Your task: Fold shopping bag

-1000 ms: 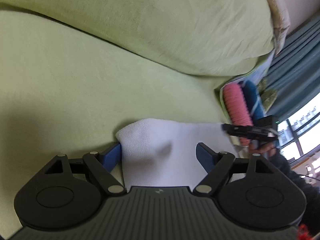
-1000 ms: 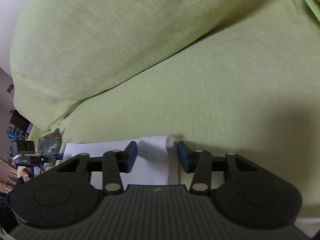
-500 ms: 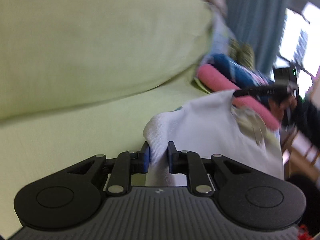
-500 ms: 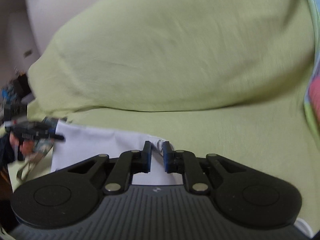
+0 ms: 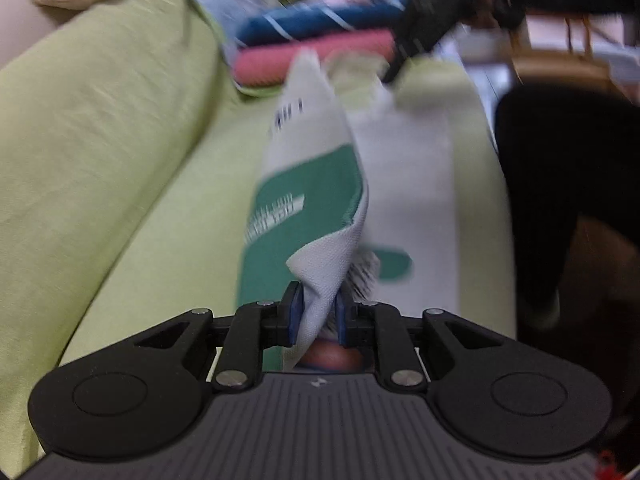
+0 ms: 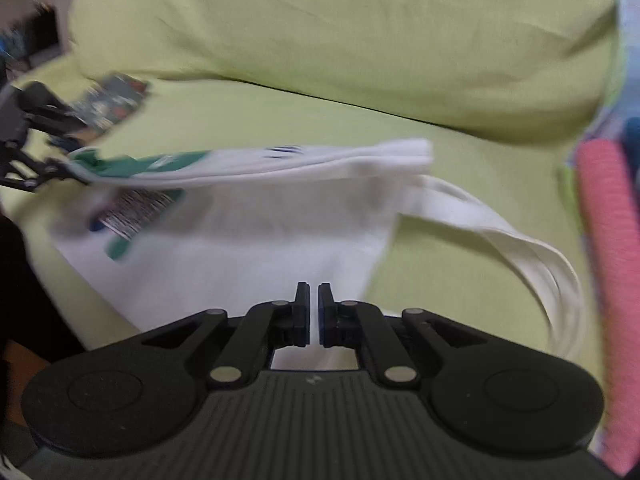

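Observation:
A white cloth shopping bag point(image 5: 404, 168) with a green print lies on a lime green sofa seat; it also shows in the right wrist view point(image 6: 248, 236). My left gripper point(image 5: 317, 312) is shut on one corner of the bag and holds that edge lifted, the fabric turned over above the rest. My right gripper point(image 6: 314, 312) has its jaws nearly together on the bag's near edge. The bag's white handles point(image 6: 516, 248) trail to the right on the seat. The left gripper also shows at the far left of the right wrist view point(image 6: 36, 168).
The sofa's green back cushion point(image 6: 360, 40) rises behind the seat. A pink roll point(image 6: 608, 216) and blue striped cloth point(image 5: 320, 24) lie at the sofa's end. The person's dark clothing point(image 5: 560, 168) fills the right side of the left wrist view.
Both grippers have closed on the bag's edge and lifted it. The bag's far edge is now raised and turned over, showing the green print. Both views are swinging and blurred.

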Motion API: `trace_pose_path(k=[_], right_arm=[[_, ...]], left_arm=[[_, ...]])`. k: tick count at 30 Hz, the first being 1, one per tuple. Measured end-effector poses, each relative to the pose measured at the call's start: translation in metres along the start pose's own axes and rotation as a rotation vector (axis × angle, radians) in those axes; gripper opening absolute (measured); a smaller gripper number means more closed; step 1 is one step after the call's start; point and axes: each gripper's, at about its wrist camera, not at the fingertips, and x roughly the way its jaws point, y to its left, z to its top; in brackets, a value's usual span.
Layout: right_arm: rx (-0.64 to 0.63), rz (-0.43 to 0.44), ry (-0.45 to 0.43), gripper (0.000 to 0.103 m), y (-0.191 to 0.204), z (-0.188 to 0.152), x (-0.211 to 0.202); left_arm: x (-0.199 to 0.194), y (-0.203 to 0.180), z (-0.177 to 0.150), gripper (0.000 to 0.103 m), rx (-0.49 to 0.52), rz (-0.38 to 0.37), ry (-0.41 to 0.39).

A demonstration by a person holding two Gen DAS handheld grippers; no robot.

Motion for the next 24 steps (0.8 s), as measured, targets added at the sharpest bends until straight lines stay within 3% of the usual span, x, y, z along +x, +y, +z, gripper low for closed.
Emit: trace_pose_path(k=[1, 2, 3, 4, 7, 8, 10, 11, 12, 13, 15, 19, 24], right_arm=[[-0.053, -0.058, -0.027, 0.013, 0.006, 0.0, -0.003], [-0.13, -0.119, -0.043, 0.035, 0.015, 0.002, -0.004], [-0.223, -0.183, -0.052, 0.044, 0.025, 0.004, -0.002], [-0.335, -0.241, -0.053, 0.05, 0.034, 0.004, 0.003], [-0.686, -0.414, -0.037, 0.054, 0.058, 0.001, 0.026], [-0.788, -0.435, -0.029, 0.055, 0.063, -0.003, 0.033], [-0.954, -0.464, -0.05, 0.055, 0.068, -0.011, 0.044], [-1.023, -0.493, -0.066, 0.05, 0.07, -0.015, 0.051], [-1.084, -0.524, -0.084, 0.041, 0.072, -0.018, 0.057], [-1.125, -0.548, -0.094, 0.019, 0.073, -0.018, 0.062], [-1.124, -0.54, -0.076, 0.017, 0.074, -0.012, 0.064], [-1.083, -0.512, -0.033, 0.017, 0.088, -0.006, 0.044], [-1.074, -0.473, 0.053, 0.017, 0.129, -0.039, 0.027]], left_arm=[[0.001, -0.003, -0.002, 0.02, 0.001, 0.001, 0.011], [0.0, -0.003, -0.004, 0.02, -0.008, 0.001, 0.017], [-0.001, -0.003, -0.005, 0.02, -0.014, 0.003, 0.02], [-0.002, -0.001, -0.005, 0.02, -0.02, 0.005, 0.019], [-0.005, 0.003, -0.002, 0.02, -0.039, 0.02, 0.012], [-0.006, 0.005, -0.001, 0.021, -0.046, 0.024, 0.009], [-0.007, 0.008, 0.001, 0.021, -0.062, 0.027, 0.009], [-0.006, 0.009, 0.002, 0.021, -0.065, 0.03, 0.011], [-0.004, 0.009, 0.003, 0.021, -0.065, 0.032, 0.015], [-0.002, 0.008, 0.005, 0.021, -0.062, 0.034, 0.022], [-0.001, 0.006, 0.005, 0.021, -0.061, 0.051, 0.037], [-0.009, -0.001, 0.005, 0.038, -0.049, 0.113, 0.078], [-0.043, -0.026, 0.005, 0.063, -0.011, 0.17, 0.082]])
